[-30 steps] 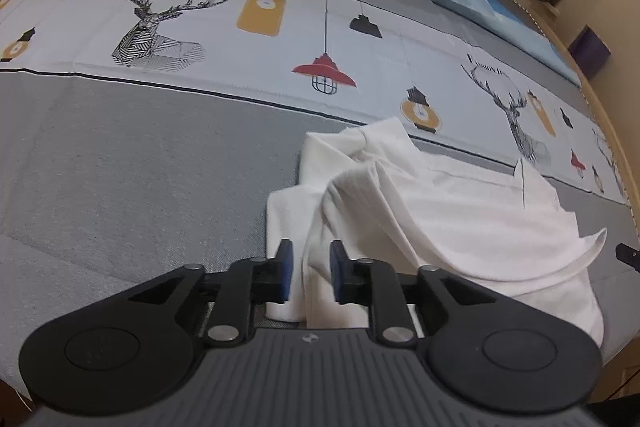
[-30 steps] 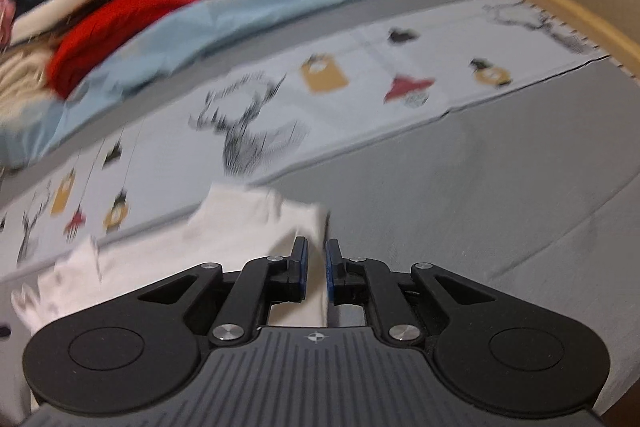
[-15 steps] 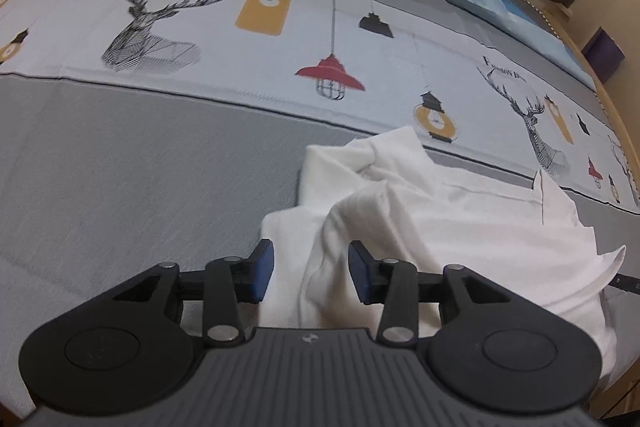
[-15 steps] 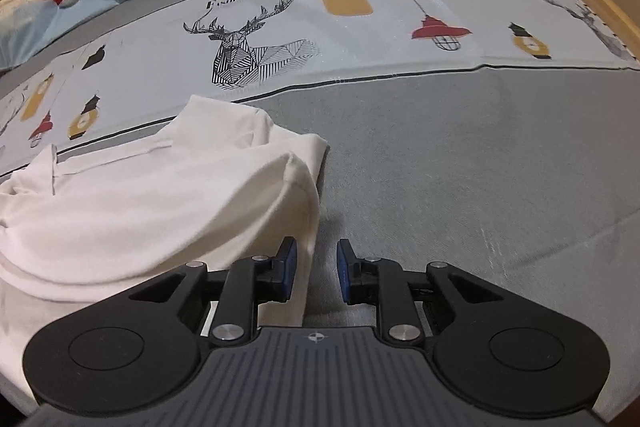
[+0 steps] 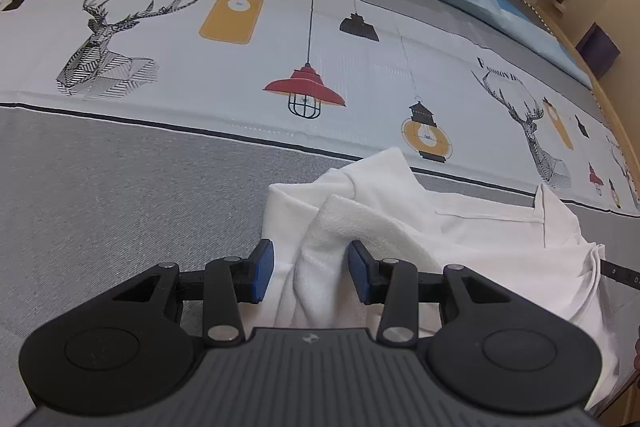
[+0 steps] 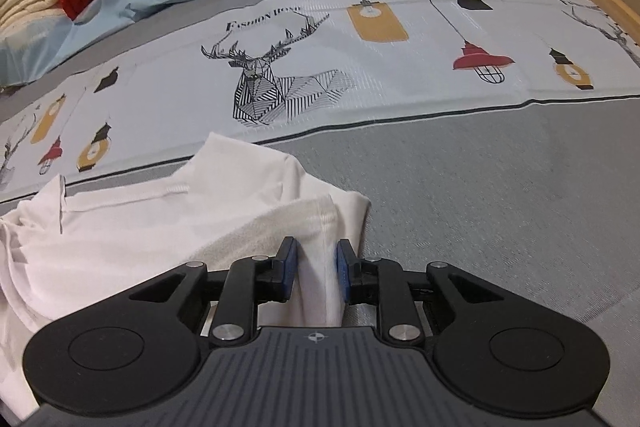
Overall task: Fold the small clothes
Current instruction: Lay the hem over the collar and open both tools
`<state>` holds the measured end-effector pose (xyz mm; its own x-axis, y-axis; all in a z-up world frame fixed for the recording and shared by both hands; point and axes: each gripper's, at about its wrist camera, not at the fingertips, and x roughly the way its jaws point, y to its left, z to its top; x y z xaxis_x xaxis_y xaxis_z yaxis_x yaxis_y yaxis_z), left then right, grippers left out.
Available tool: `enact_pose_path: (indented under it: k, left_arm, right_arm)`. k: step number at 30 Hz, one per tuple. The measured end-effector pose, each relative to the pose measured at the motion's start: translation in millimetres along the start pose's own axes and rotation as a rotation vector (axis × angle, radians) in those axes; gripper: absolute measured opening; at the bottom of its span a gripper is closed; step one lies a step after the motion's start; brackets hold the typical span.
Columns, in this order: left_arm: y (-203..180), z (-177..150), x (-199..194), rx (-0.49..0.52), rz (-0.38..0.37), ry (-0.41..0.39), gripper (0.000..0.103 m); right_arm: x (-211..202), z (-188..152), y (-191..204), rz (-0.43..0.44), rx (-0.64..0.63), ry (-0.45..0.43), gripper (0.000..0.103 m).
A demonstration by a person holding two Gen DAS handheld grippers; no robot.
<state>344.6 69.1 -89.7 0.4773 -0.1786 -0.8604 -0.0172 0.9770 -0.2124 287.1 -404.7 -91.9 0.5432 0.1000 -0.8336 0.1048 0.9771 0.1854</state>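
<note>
Jaws wider than before — white garment [image 5: 460,239] rumpled, apparently half-folded.

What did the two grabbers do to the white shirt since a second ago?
Both opened up. The left gripper was nearly shut a second ago and now has its jaws wide apart around a raised fold of the white shirt. The right gripper opened too, less wide, with the shirt's edge between its jaws. Neither is pinching cloth. The shirt stayed in its rumpled heap on the bedspread.
</note>
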Motion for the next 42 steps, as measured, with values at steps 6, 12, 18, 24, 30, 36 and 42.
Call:
enact_pose_path:
  k: [6,12,18,24,30,36,42]
  left_arm:
    - [-3,2,2,0.033,0.013,-0.004,0.007]
    - [10,11,-16,-0.023,0.019,-0.102,0.005]
    - [10,20,-31,-0.033,0.045,-0.213,0.005]
    - [8,29,-35,-0.04,0.072,-0.287,0.005]
    - [11,37,-26,-0.068,0.078,-0.273,0.005]
    - [27,38,-18,-0.154,0.01,-0.157,0.02]
    - [19,20,-26,-0.029,-0.093,-0.032,0.026]
  right_arm:
    - [6,1,1,0.027,0.008,0.004,0.016]
    - [-10,9,0,0.037,0.047,-0.098,0.004]
    - [-26,21,-4,0.022,0.122,-0.252,0.004]
    - [-30,35,4,0.0,0.161,-0.346,0.004]
    - [-26,44,11,-0.025,0.193,-0.39,0.004]
    - [-4,45,12,-0.113,0.185,-0.289,0.01]
    - [-13,28,5,-0.022,0.163,-0.141,0.03]
